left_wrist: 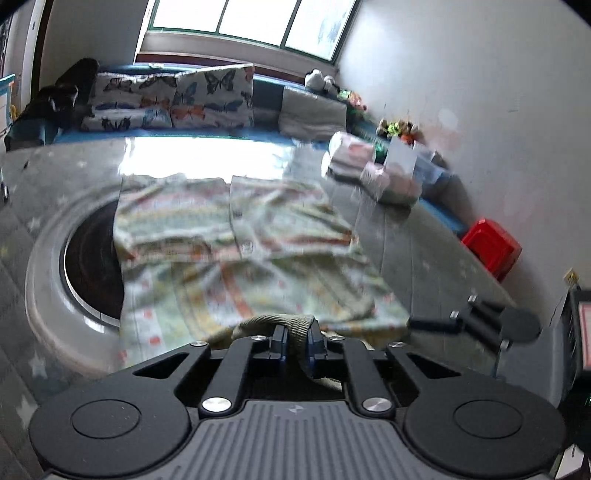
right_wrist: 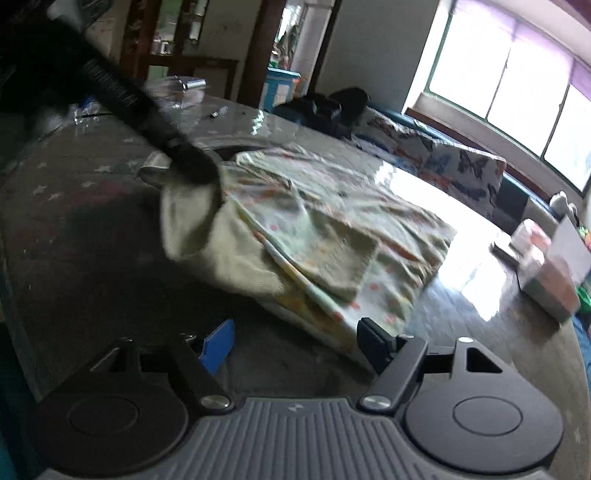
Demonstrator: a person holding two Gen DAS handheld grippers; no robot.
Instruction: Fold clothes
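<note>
The patterned garment [left_wrist: 243, 240], a soft, pale green cloth printed with orange and yellow bands, lies spread and partly folded across the middle of the table [left_wrist: 66, 173], which has a glossy grey top scattered with pale stars. Its plain beige lining [right_wrist: 225, 254] shows where the near edge is turned over, and the surface is rumpled into shallow creases. Part of the cloth covers a round dark inset [left_wrist: 92, 254] ringed by a smooth pale rim in the tabletop.

Your left gripper [left_wrist: 295, 341] is pinched narrow on a beige ribbed hem of the garment [left_wrist: 291, 325]; the knit bunches between the blue-edged black fingers [left_wrist: 277, 341] and hangs below them. From the right wrist view, the same gripper [right_wrist: 192, 166] appears as a dark blurred bar lifting a beige corner off the table.

Your right gripper [right_wrist: 295, 343] stands wide, its blue-faced pad [right_wrist: 218, 345] and black finger [right_wrist: 373, 343] well apart with nothing between them, hovering over the bare table just beside the garment's near edge.

Behind the table, butterfly-print cushions [left_wrist: 173, 98] line a blue bench under a bright window [left_wrist: 251, 18]. A stack of folded cloth and boxes [left_wrist: 376, 166] sits at the table's far right, and a red plastic box [left_wrist: 491, 247] rests beside the white wall. Both views are motion-blurred.
</note>
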